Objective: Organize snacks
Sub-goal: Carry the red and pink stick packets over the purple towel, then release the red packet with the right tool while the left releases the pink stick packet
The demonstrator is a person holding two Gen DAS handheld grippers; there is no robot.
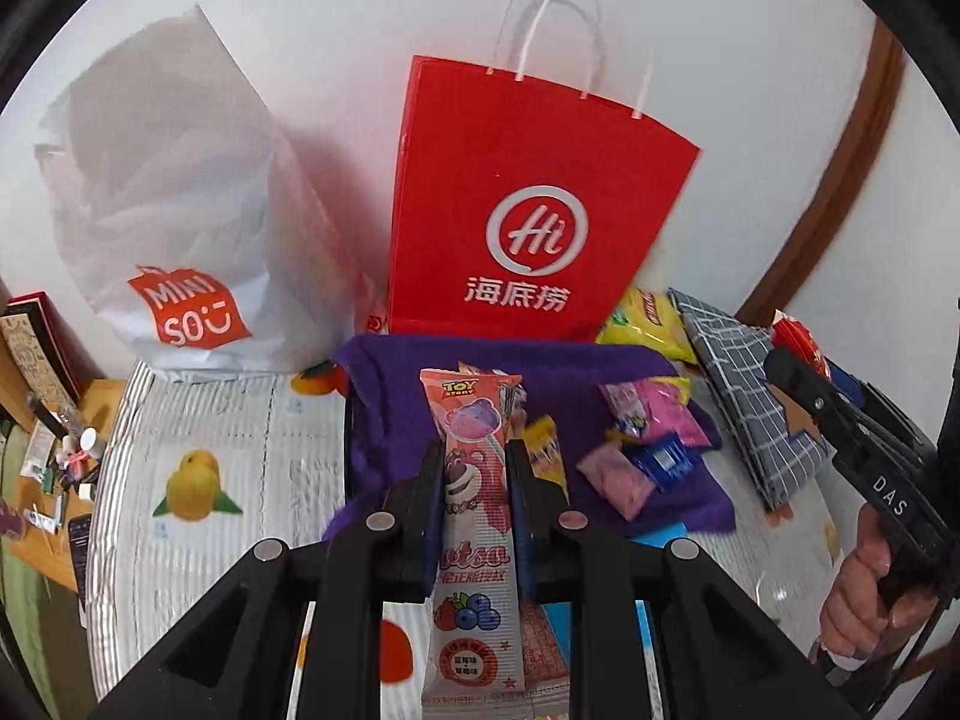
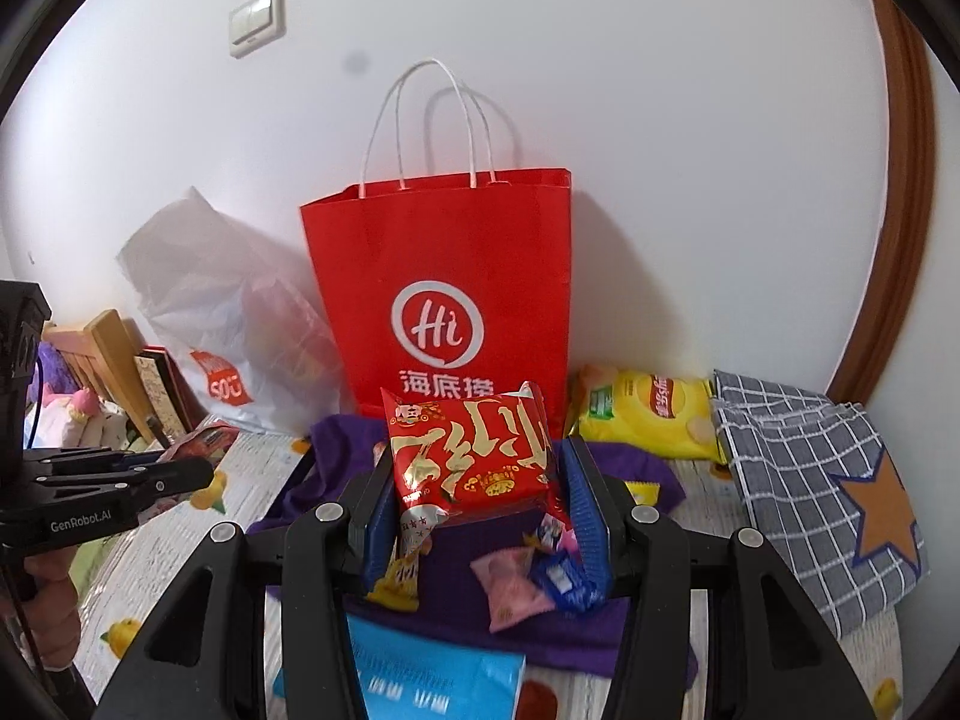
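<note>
Carrying snacks toward the red bag (image 2: 444, 276): left gripper (image 1: 477, 468) clamped tight on a lollipop packet (image 1: 474, 480), right gripper (image 2: 480, 480) part-closed around a red snack pack (image 2: 474, 456). Risks: the floppy packet could snag the bag's rim; the puffy pack could slip free.

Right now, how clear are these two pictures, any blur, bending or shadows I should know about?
Left wrist view: fisheye bends the wooden door frame into an arc; the white Miniso bag looks smeared, while the lollipop packet between the fingers is sharp. Right wrist view: the same curved edges; the red paper bag casts soft shadows on the wall, with no strong glare.
</note>
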